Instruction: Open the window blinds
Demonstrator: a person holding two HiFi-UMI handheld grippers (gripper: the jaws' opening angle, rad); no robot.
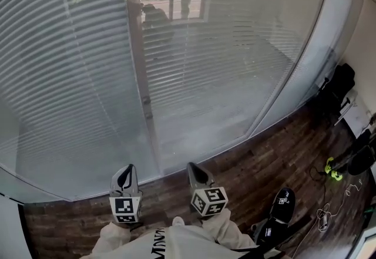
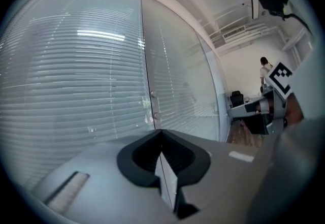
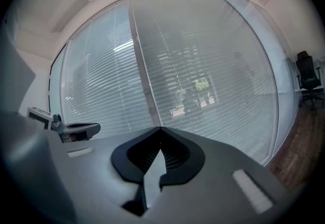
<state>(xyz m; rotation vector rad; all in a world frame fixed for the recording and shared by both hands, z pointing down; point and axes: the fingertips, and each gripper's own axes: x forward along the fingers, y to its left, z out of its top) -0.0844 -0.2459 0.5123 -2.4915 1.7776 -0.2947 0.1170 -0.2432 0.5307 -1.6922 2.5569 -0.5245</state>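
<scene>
The slatted window blinds [image 1: 76,76] hang lowered behind tall glass panes, split by a vertical frame post [image 1: 141,64]. Both grippers are held low in front of the glass, side by side and pointing at it. My left gripper [image 1: 125,177] is shut with nothing in it, just left of the post's foot. My right gripper [image 1: 197,172] is also shut and empty, a little right of the post. In the left gripper view the closed tips [image 2: 161,134] face the blinds [image 2: 76,75]. The right gripper view shows closed tips [image 3: 160,130] before the blinds [image 3: 203,65].
Dark wooden floor [image 1: 264,164] runs along the glass. A black shoe [image 1: 282,202], cables and a yellow object [image 1: 333,168] lie at the right, with a black bag [image 1: 339,84] against the wall. Small knobs [image 2: 154,98] sit on the frame post. A person [image 2: 264,68] stands far back.
</scene>
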